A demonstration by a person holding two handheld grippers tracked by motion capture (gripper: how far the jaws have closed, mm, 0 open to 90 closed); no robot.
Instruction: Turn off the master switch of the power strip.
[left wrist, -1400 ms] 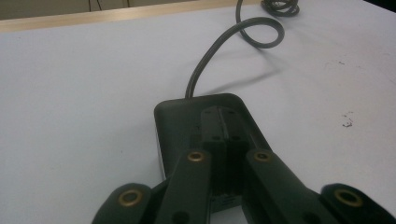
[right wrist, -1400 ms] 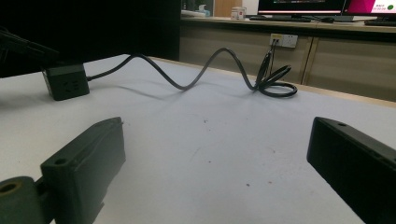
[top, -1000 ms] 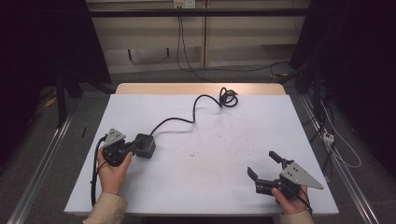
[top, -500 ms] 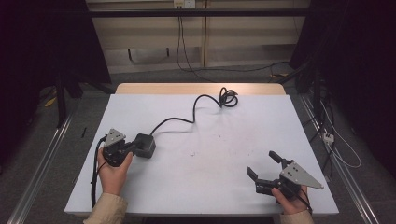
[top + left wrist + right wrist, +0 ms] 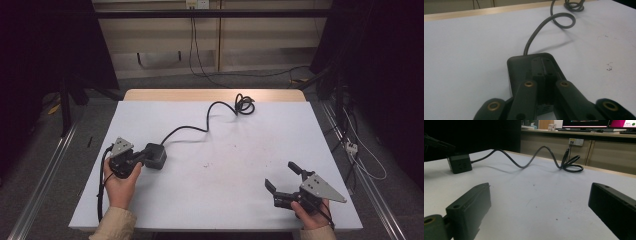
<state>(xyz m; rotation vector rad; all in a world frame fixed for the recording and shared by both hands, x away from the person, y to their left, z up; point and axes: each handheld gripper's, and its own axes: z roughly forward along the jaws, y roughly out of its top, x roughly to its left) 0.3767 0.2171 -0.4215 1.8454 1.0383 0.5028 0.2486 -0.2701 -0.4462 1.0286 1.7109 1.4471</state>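
Observation:
A black power cube [image 5: 157, 155] lies on the left of the white table [image 5: 225, 205]. Its black cable [image 5: 200, 128] snakes off to a coil [image 5: 244, 105] near the far edge. My left gripper [image 5: 144, 156] rests on top of the cube; in the left gripper view its jaws [image 5: 544, 63] are shut against each other over the cube's lid [image 5: 519, 66], with nothing between them. My right gripper [image 5: 281, 175] stands open at the front right, its jaws [image 5: 539, 202] wide apart over bare table. From there the cube [image 5: 460, 164] and cable [image 5: 529, 161] lie far off.
A wooden strip [image 5: 215, 94] runs along the table's far edge. Behind it stands a low cabinet with a wall socket [image 5: 575, 141] and hanging wires. More cables [image 5: 360, 155] lie on the floor at the right. Small dark specks [image 5: 212, 164] mark the table's middle.

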